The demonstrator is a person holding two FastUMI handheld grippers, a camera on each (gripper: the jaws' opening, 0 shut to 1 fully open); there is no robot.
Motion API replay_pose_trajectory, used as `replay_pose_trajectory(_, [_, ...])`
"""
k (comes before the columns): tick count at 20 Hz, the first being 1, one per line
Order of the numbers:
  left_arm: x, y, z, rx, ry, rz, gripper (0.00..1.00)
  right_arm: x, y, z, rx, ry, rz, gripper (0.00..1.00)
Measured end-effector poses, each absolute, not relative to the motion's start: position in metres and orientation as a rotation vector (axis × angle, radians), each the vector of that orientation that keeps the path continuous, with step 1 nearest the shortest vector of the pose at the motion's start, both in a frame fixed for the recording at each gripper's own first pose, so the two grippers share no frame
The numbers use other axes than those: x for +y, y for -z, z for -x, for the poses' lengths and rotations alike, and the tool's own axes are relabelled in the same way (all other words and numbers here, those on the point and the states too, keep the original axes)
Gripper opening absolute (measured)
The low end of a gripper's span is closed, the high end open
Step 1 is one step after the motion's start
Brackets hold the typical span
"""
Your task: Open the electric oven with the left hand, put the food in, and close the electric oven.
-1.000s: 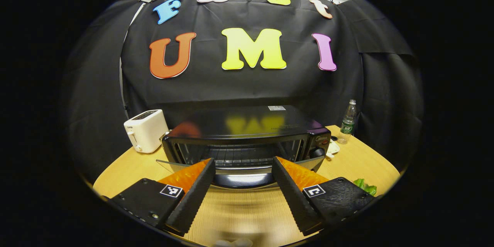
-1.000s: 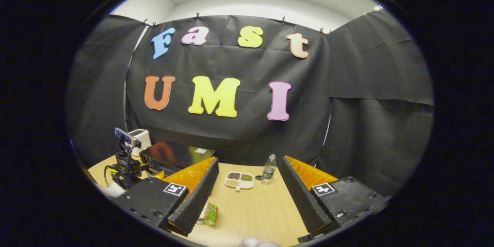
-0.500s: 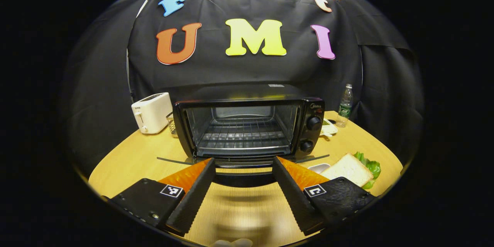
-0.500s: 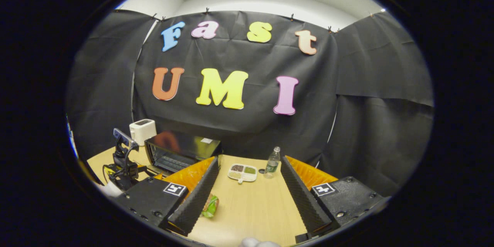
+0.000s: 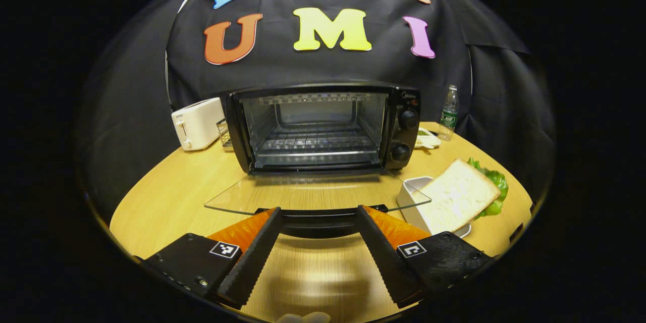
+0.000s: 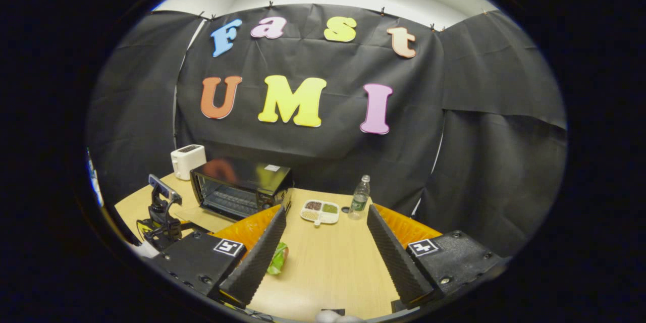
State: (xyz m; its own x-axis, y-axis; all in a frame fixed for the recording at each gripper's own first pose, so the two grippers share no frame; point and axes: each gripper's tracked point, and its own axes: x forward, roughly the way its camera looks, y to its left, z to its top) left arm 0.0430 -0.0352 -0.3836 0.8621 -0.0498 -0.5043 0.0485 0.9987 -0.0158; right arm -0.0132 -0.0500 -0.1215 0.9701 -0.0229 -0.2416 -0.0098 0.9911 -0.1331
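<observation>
The black electric oven stands open in the left gripper view, its wire rack bare. Its glass door lies flat toward me, and the dark door handle runs across just beyond the tips of my left gripper, whose fingers are spread wide and open. A sandwich of white bread with lettuce rests on a white dish to the right of the door. In the right gripper view, my right gripper hangs open over the table, with the sandwich by its left finger and the oven farther left.
A white toaster stands left of the oven. A water bottle and a white compartment tray sit at the back of the wooden table. The left gripper's camera mount shows at the far left.
The oven door has swung down from partly open to flat. My left gripper has moved down and back with the handle. The right gripper has tilted slightly downward.
</observation>
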Motion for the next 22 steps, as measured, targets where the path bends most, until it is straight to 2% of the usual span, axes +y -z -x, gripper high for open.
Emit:
replay_pose_trajectory(6, [-0.026, 0.413, -0.031, 0.606, 0.019, 0.022, 0.96, -0.049, 0.139, 0.01, 0.279, -0.002, 0.137, 1.0])
replay_pose_trajectory(8, [-0.022, 0.411, -0.034, 0.594, 0.01, 0.023, 1.0, -0.05, 0.143, 0.01, 0.284, -0.002, 0.136, 1.0])
replay_pose_trajectory(9, [-0.02, 0.408, -0.033, 0.593, 0.008, 0.015, 0.96, -0.05, 0.143, 0.007, 0.287, -0.003, 0.134, 1.0])
replay_pose_trajectory(10, [-0.018, 0.404, -0.033, 0.581, 0.008, 0.011, 0.96, -0.05, 0.143, 0.005, 0.289, -0.005, 0.132, 1.0])
replay_pose_trajectory(14, [-0.008, 0.367, -0.027, 0.527, -0.006, 0.016, 0.96, -0.05, 0.156, 0.0, 0.318, -0.019, 0.12, 1.0])
replay_pose_trajectory(22, [0.018, 0.243, 0.004, 0.322, -0.037, -0.002, 0.96, -0.041, 0.219, -0.001, 0.443, -0.057, 0.052, 1.0])
